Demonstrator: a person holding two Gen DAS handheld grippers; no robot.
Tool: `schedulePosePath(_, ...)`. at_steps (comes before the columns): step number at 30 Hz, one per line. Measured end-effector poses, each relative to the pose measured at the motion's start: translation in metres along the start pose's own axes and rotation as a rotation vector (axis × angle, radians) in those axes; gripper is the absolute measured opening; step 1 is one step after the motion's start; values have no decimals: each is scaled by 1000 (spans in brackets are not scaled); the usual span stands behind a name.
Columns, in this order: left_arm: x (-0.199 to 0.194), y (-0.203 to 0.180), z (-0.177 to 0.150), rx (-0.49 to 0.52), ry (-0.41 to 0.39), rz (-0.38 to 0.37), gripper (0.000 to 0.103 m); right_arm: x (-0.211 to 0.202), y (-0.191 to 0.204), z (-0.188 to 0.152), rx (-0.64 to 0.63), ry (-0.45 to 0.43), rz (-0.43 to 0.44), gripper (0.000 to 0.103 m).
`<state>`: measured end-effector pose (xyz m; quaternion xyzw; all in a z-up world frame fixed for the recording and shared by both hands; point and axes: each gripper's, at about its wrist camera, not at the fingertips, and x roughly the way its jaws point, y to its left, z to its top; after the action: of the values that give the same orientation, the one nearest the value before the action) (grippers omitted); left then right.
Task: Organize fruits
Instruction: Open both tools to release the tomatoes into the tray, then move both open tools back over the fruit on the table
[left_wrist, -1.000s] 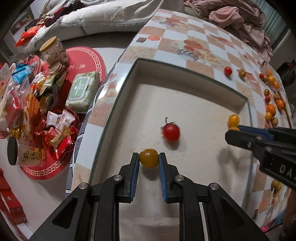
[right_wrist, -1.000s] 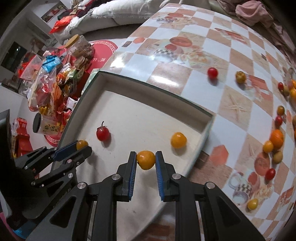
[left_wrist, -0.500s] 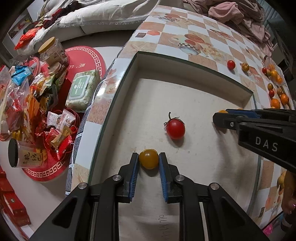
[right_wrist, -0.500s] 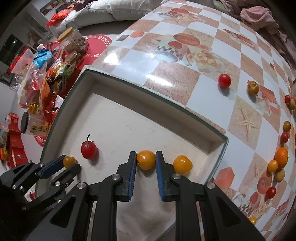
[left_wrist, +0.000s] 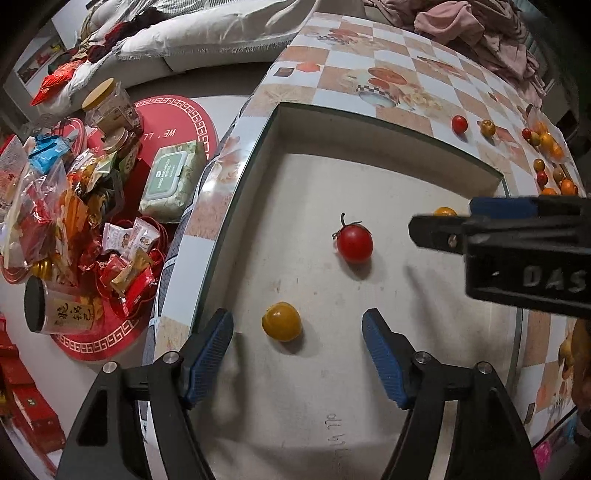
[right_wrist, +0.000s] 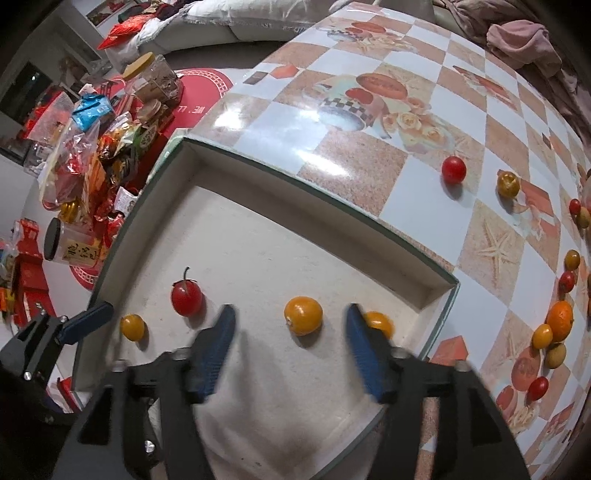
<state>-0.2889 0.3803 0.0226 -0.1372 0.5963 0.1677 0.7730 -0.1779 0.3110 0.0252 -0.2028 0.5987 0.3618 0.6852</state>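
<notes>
Where both grippers clamped tomatoes before, left gripper (left_wrist: 297, 336) and right gripper (right_wrist: 288, 332) now gape.

Checkered tabletop (right_wrist: 369, 155) carrying a shallow tray (right_wrist: 314, 188) at its corner. Loose on the tabletop beyond the tray: a red tomato (right_wrist: 453, 169) beside a yellow one (right_wrist: 508, 184); more small fruits (right_wrist: 559, 320) clustered near the right edge; pink cloth (left_wrist: 476, 22) at the far end.

Left gripper (left_wrist: 297, 345): jaws spread wide, holding nothing.
Right gripper (right_wrist: 288, 341): jaws spread wide, holding nothing.
</notes>
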Motion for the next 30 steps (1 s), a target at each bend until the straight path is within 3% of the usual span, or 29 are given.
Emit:
schedulePosePath(16, -15, -15, -1, 38, 7, 18, 73, -36, -6, 1, 28, -57, -10, 86)
schedulePosePath(20, -20, -22, 2, 53, 2, 22, 73, -46, -17, -2, 53, -73, -6, 88)
schedulePosePath(22, -24, -27, 4, 59, -5, 19, 73, -51, -22, -4, 66, -74, -7, 96)
schedulePosePath(30, -38, -60, 18, 118, -36, -10, 73, -80, -69, -30, 176, -119, -22, 96)
